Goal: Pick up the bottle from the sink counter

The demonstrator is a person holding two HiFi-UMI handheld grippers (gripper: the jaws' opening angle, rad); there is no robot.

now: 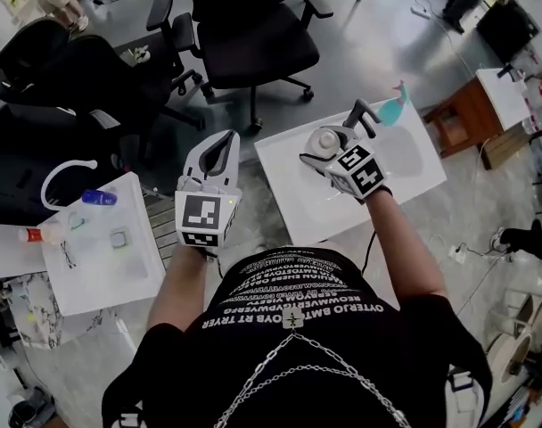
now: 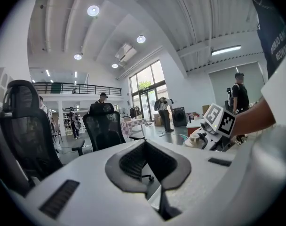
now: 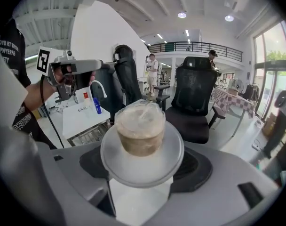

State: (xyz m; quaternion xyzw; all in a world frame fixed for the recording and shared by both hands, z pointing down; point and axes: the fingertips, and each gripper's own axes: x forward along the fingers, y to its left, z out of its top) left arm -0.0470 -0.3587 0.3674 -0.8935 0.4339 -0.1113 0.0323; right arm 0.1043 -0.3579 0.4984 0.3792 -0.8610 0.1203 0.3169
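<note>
Gripping the squat translucent bottle (image 1: pixel 324 141) at its wide white base, the right gripper (image 1: pixel 332 154) has its fingers closed on it above the plain white counter (image 1: pixel 405 163), toward that counter's left edge. This is well apart from the sink counter (image 1: pixel 137 266) and its faucet (image 1: pixel 61 169), so the pickup looks done. The bottle's axis stands near upright, narrower end up, probably to keep its contents level. The left gripper (image 1: pixel 225 143) hangs between the two counters, fingers together and empty, seemingly unneeded.
</note>
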